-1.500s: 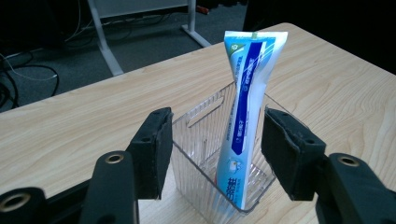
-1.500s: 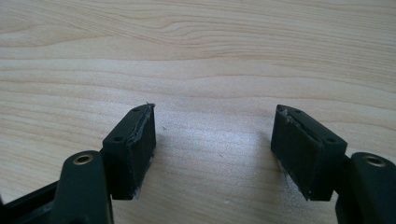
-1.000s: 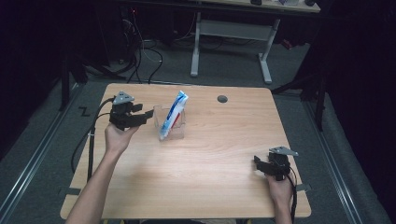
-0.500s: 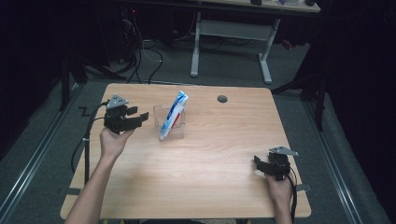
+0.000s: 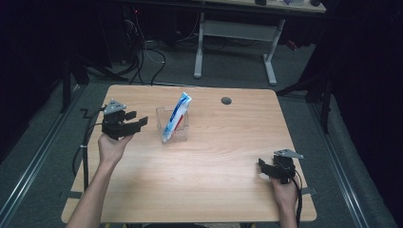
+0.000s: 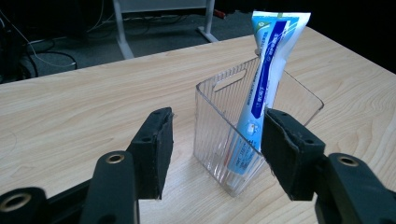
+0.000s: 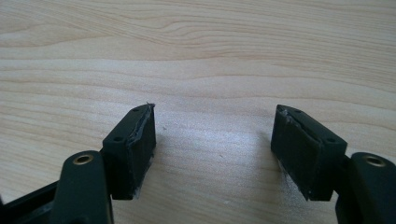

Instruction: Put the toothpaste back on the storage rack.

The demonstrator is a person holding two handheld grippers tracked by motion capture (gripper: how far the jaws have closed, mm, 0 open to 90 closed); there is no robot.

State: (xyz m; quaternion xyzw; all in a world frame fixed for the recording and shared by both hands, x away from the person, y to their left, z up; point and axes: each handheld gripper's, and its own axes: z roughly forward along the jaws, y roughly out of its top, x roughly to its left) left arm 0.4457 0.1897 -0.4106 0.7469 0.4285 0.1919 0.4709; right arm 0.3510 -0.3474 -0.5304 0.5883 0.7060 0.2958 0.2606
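Since the earlier frames your left gripper (image 5: 134, 124) has drawn back a little toward the left edge of the bench (image 5: 214, 190) and now hovers just beside the clear plastic holder (image 5: 174, 124), apart from it; your right gripper (image 5: 267, 167) has kept its place near the front right corner. Left fingers (image 6: 154, 149) stand spread with nothing between the pads, and the left gripper view frames the ribbed corner of the holder between them. I judge that you are keeping the gripper level and aimed at the holder either to take it by its walls or to line up on its contents. Your work piece, the toothpaste tube (image 5: 177, 116), stands tilted inside the holder, cap end down, crimped end leaning above the rim toward the far side. Right fingers (image 7: 135, 149) are likewise spread and empty, held low over bare wood, well apart from the holder; that hand appears parked out of the way. Other items: a round cable port (image 5: 226, 100) in the bench top beyond the holder, and a white-legged table frame (image 5: 237, 42) on the floor behind. Obstruction: the near wall of the holder stands between your left fingers and the tube, so a level approach meets plastic first. Cables trail clear of the work.
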